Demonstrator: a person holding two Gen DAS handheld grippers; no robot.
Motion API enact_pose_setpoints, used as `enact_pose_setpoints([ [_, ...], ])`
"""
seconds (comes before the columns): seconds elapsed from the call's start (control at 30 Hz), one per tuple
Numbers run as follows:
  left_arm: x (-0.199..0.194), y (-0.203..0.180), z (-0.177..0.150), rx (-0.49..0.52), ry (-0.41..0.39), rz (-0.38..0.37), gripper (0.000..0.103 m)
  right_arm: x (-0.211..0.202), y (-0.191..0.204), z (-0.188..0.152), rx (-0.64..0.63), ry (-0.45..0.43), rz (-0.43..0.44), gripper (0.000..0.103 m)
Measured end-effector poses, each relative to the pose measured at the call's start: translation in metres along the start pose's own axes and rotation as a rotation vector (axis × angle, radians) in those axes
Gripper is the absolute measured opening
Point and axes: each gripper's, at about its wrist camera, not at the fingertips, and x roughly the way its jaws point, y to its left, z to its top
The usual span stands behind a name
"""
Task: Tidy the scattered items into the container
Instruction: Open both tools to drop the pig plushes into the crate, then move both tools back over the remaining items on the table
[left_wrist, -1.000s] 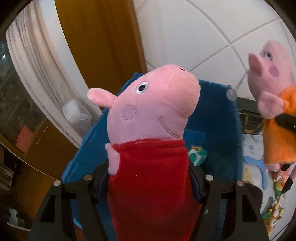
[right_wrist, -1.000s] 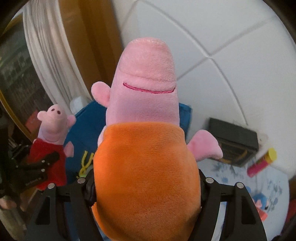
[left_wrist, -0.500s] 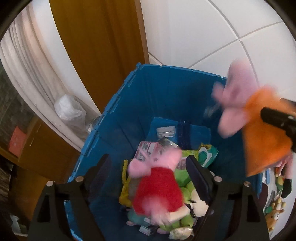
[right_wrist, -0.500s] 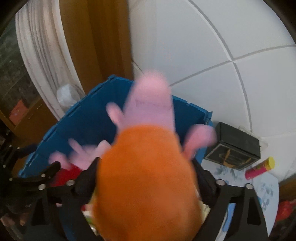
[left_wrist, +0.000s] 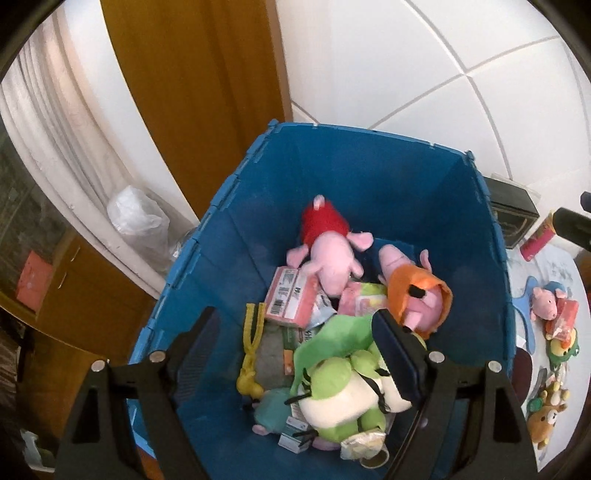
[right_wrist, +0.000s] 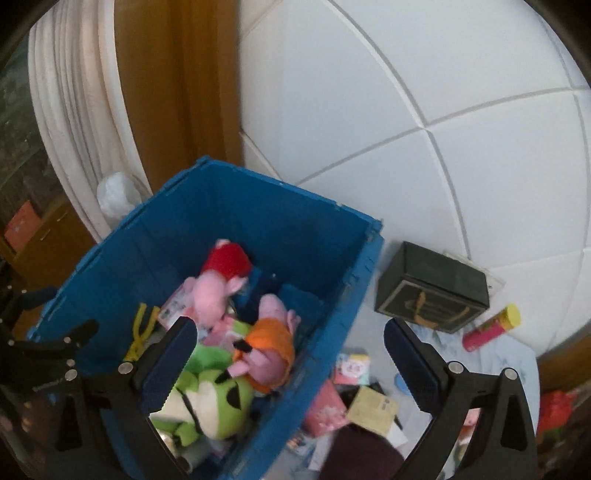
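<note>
Two fisheye views looked down into a deep blue container (left_wrist: 236, 236) standing on a white tiled floor (right_wrist: 461, 110), beside a wooden door frame and a white curtain. The left tool (left_wrist: 295, 354) hung above the container with its jaws spread apart and nothing between them; they had just been opening. The right tool (right_wrist: 291, 354) hovered over the container's right rim, its jaws as wide as they go and empty, and they too had just been opening. Inside the container, a pink pig plush in a red dress (left_wrist: 325, 240) lay head down on top of the pile, touching a pink boxed item (left_wrist: 288, 299). Just beside it, to the right, a pink pig plush in an orange dress (left_wrist: 417, 295) lay upside down. Below them sat a green and cream frog plush (left_wrist: 340, 391) and a yellow slingshot-shaped toy (left_wrist: 251, 343). Outside the container, on the floor to the right, were a dark box with gold trim (right_wrist: 432, 288), a pink tube with a yellow cap (right_wrist: 491, 328), scattered cards and packets (right_wrist: 369, 402), and more small plush toys (left_wrist: 546, 306).
</note>
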Motion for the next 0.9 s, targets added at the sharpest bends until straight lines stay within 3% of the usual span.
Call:
enact_pose_setpoints([
  [0.23,-0.018,-0.041,-0.016,0.066,-0.019,-0.024,0.083,-0.020,-0.033,-0.042,0.019,0.004,-0.044,0.103],
  [0.47,-0.050,-0.105,-0.043,0.113,-0.029,-0.076,0.083,-0.057,-0.094,-0.104,0.075,0.016,-0.087,0.103],
  [0.9,-0.101,-0.275,-0.109,0.210,-0.024,-0.159,0.083,-0.130,-0.254,-0.244,0.215,0.072,-0.174,0.103],
])
